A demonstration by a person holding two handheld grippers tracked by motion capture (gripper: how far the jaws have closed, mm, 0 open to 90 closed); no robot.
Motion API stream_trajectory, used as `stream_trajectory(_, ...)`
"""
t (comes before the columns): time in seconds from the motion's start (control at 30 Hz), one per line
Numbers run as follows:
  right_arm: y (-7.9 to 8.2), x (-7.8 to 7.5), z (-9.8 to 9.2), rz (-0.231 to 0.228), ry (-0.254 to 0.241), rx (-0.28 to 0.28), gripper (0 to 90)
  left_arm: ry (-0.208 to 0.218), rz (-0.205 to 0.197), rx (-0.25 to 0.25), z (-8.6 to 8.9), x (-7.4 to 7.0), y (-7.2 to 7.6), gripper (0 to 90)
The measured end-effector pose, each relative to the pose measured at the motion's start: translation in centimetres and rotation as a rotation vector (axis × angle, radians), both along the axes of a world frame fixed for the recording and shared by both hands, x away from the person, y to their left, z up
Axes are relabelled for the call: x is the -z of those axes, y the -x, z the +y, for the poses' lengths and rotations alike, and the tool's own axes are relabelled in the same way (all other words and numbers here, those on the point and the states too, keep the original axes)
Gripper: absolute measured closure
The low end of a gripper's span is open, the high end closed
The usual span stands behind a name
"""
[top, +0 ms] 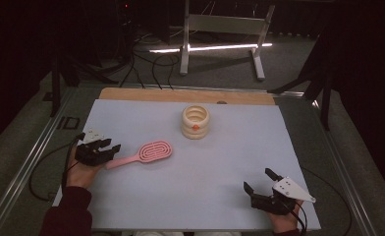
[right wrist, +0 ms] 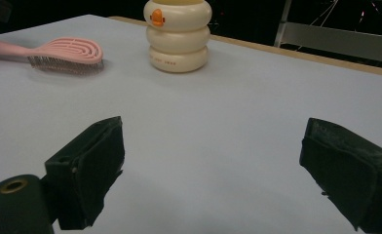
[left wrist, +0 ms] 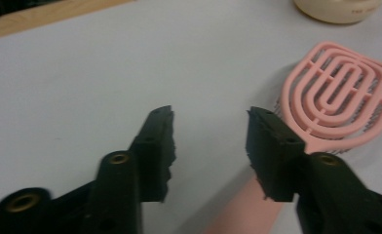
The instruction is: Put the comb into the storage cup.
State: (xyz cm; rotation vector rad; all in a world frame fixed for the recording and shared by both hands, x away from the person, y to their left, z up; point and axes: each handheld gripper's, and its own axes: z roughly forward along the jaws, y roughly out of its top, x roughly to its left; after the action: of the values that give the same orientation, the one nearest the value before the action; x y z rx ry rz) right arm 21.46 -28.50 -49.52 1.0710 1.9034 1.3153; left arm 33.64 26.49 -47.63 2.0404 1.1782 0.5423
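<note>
L gripper [left wrist: 211, 146] partly open over pink brush [top: 144, 154] handle, jaws either side, pads not pressing it; brush flat on bench [top: 230, 162] w/ head toward cream ringed container [top: 195, 122], near. R gripper [right wrist: 213, 170] wide open, holding nothing, well apart

The place was a dim recording lab: behind the table [top: 131, 94], cables [top: 151, 66] ran across grey carpet [top: 220, 66] beside a white metal stand [top: 223, 27].

Brush handle [left wrist: 247, 214] partly hidden under left claw [left wrist: 211, 141]
</note>
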Motion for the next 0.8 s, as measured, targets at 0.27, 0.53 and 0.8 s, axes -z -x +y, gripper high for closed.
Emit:
stream_trajectory(0.27,0.0,0.0,0.0,0.0,0.0,-0.001,8.8,-0.027,0.075,0.016,-0.2,0.8,-0.6,90.0)
stream_trajectory(0.53,0.0,0.0,0.0,0.0,0.0,-0.003,8.8,-0.019,0.119,0.008,0.0,1.7,-0.8,90.0)
stream_trajectory(0.8,0.0,0.0,0.0,0.001,0.003,-0.003,8.8,-0.01,0.148,0.017,0.8,2.6,0.1,90.0)
